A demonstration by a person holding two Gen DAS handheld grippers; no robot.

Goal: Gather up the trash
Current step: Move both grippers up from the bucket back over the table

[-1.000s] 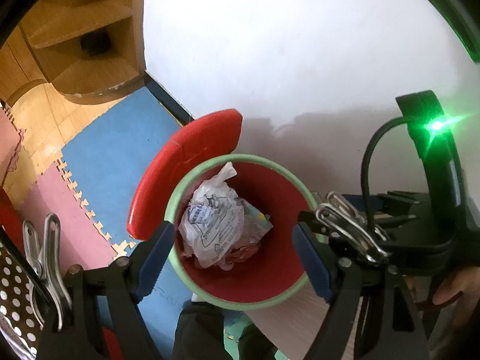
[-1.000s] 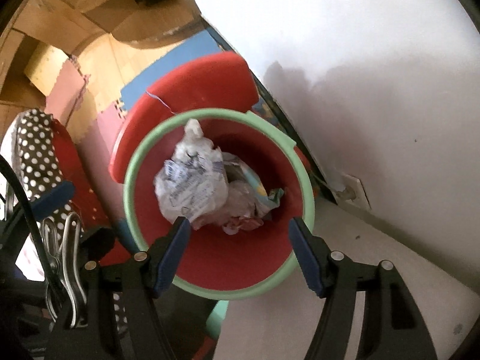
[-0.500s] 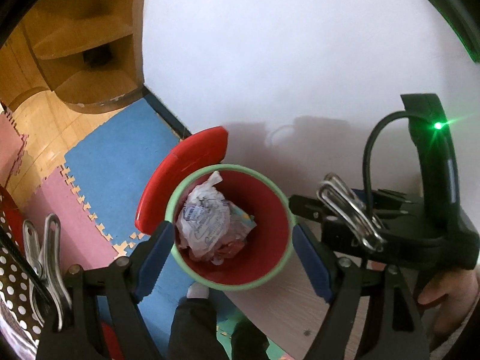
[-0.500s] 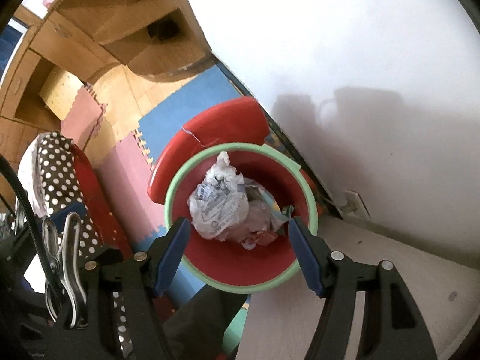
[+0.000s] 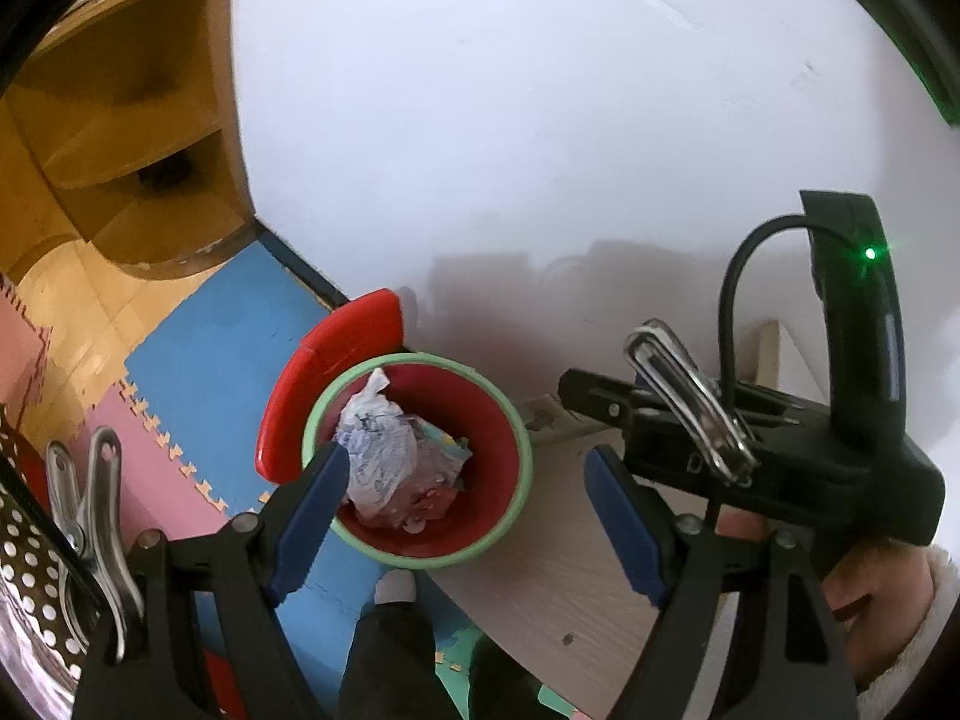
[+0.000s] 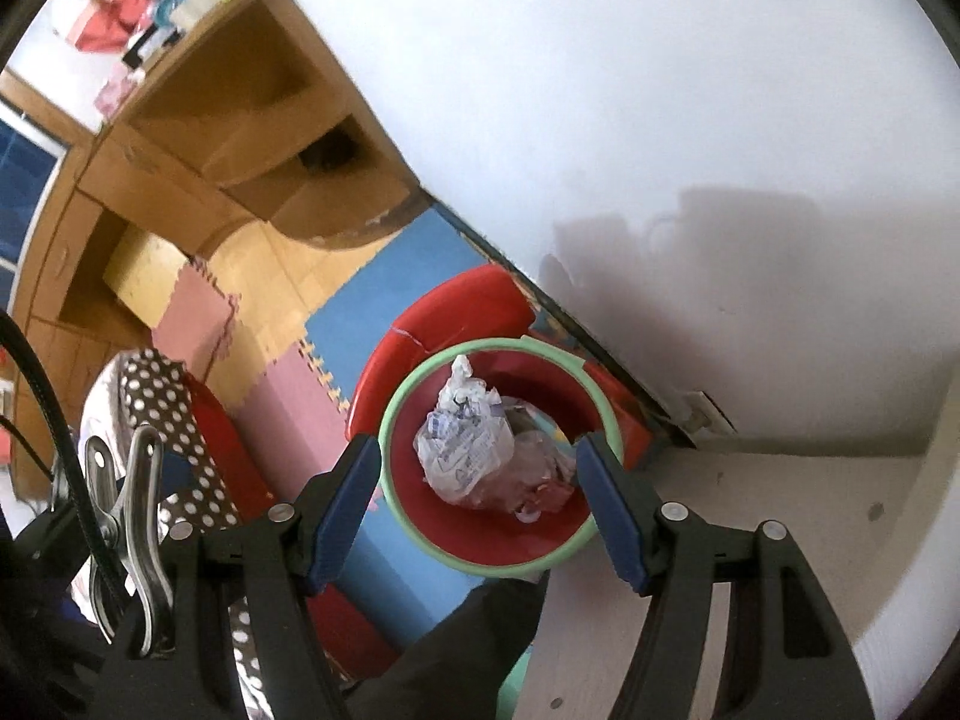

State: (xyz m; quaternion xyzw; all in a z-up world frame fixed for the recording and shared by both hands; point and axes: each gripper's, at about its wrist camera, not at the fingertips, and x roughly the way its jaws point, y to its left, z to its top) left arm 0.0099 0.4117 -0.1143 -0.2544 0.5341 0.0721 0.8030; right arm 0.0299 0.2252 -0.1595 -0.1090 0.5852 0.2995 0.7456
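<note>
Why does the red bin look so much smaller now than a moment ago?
Both grippers have gone up, away from the red bin, so it shrinks in both views and more floor and wall show. The left gripper and right gripper were open and empty before and are now. Nothing was grabbed or dropped. The crumpled trash lies in the bin as before.

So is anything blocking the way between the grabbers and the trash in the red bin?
Nothing visible does. The red bin has its lid swung back, so the crumpled trash lies uncovered inside. Both the left gripper and the right gripper hang above it with open, empty jaws.
</note>
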